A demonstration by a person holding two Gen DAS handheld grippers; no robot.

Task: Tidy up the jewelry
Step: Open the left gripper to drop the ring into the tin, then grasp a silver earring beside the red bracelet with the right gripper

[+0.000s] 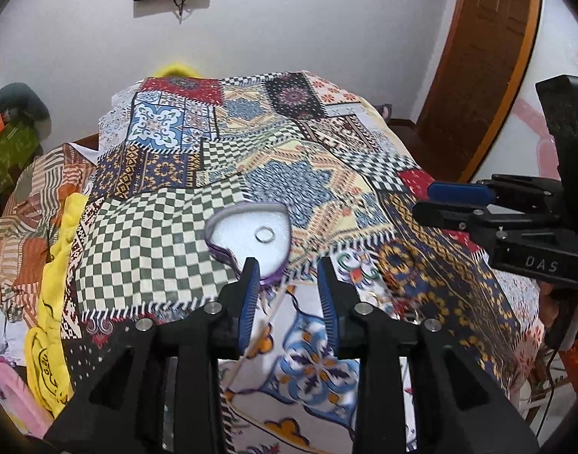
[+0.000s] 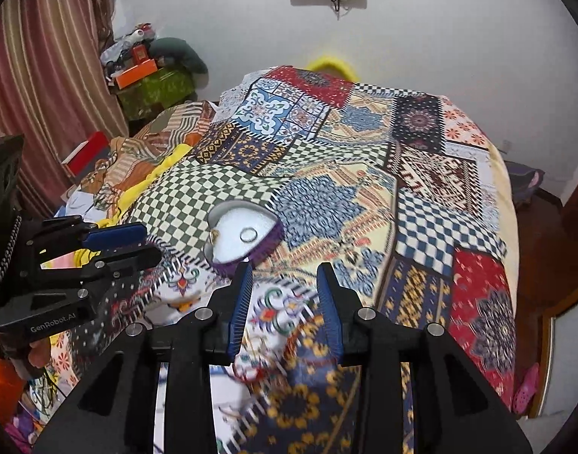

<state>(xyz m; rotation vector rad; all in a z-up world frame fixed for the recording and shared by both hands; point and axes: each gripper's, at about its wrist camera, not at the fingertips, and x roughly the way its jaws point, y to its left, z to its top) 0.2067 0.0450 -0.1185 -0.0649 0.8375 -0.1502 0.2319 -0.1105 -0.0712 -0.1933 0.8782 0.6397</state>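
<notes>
A heart-shaped purple jewelry box (image 1: 247, 238) with a white foam inside lies open on the patchwork bedspread (image 1: 167, 249). A silver ring (image 1: 264, 234) rests on the foam. The box also shows in the right wrist view (image 2: 243, 236) with the ring (image 2: 248, 234) and a small gold piece (image 2: 214, 235) at its left rim. My left gripper (image 1: 289, 283) is open and empty, just in front of the box. My right gripper (image 2: 285, 287) is open and empty, in front and to the right of the box. Each gripper shows in the other's view (image 1: 455, 204) (image 2: 118, 246).
Crumpled yellow cloth (image 1: 58, 276) and striped fabric (image 1: 27, 204) lie at the bed's left side. Boxes and clutter (image 2: 145, 75) stand by the curtain. A wooden door (image 1: 478, 68) is at the right. A pink slipper (image 2: 525, 386) lies on the floor.
</notes>
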